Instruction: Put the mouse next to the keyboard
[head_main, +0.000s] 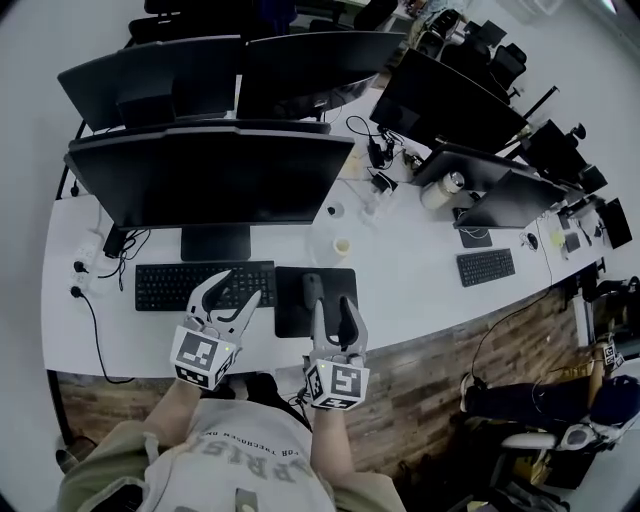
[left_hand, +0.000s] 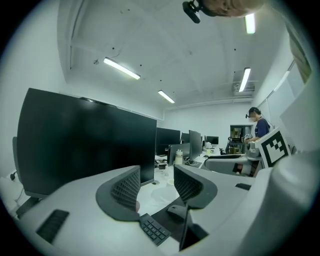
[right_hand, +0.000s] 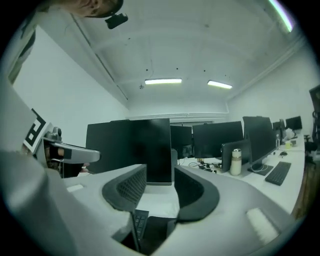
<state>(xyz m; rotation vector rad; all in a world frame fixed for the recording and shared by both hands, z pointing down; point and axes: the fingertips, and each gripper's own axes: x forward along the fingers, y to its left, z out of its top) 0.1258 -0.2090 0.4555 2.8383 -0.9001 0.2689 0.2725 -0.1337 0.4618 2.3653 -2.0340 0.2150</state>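
Head view shows the person's forearms reaching forward from the body, each hand holding its gripper above the near edge of the desk (head_main: 420, 290), both pointing roughly level toward the monitor (head_main: 210, 180). The left gripper (head_main: 240, 287) hangs over the right part of the keyboard (head_main: 205, 284), tilted a little to the right; the right gripper (head_main: 335, 305) hangs over the near half of the pad (head_main: 292, 312), well clear of the surface. Left gripper view has its jaws partly apart with nothing between them, only the keyboard's corner and the mouse (left_hand: 177, 212) showing below the gap. Right gripper view likewise has its jaws partly open and empty, the monitor's stand behind them. The mouse (head_main: 313, 288) lies on the dark pad, toward its far side, just beyond the right gripper's left fingertip and not touched by it; the pad sits just beside the keyboard's right end, the mouse itself a little apart from the keys. A small cup (head_main: 342, 246) stands behind the pad, a bottle (head_main: 445, 190) and a second keyboard (head_main: 486, 266) farther right, well apart. Nothing lies between mouse and keyboard.
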